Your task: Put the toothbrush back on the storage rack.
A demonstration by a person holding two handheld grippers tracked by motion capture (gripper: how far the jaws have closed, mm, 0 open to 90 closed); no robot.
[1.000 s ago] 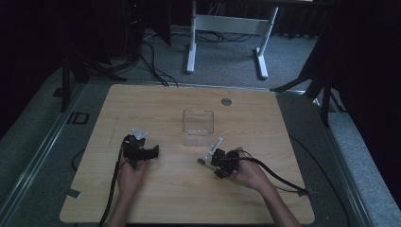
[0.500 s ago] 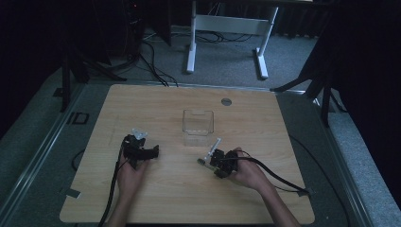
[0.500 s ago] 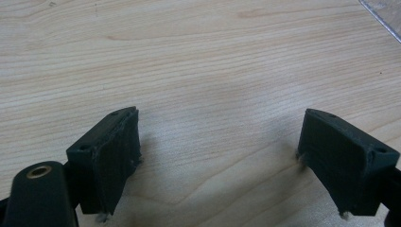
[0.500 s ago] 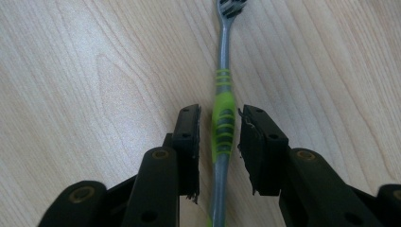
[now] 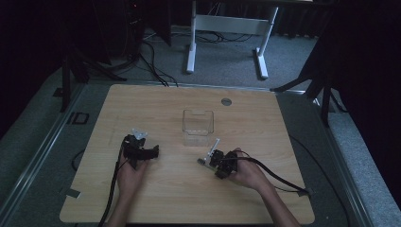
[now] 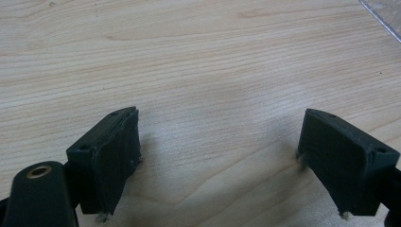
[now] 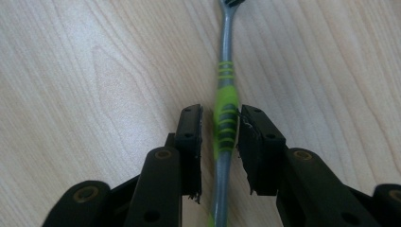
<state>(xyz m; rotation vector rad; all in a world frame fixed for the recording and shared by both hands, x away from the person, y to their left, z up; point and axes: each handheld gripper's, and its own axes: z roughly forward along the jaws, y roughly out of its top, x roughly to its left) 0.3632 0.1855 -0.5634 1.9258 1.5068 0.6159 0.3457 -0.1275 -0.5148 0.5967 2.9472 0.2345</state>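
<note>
Nearest the person, both hands rest on the pale wood-grain table (image 5: 170, 198), each holding a black two-jaw gripper. The left gripper (image 6: 217, 156) sits low over bare tabletop, its jaws spread wide with nothing between them. The right gripper (image 7: 218, 137) straddles the grip of a grey toothbrush with a lime-green ribbed handle (image 7: 225, 120), which lies flat on the wood and runs away from the camera. The jaws stand narrowly apart on either side of the green section; the right pad seems to touch it, the left shows a thin gap, so the hold is not closed. In the high view the toothbrush (image 5: 211, 152) points toward a clear rectangular plastic container (image 5: 198, 126) at the table's middle. Farther off, a small round grey disc (image 5: 226, 101) lies near the far edge.
</note>
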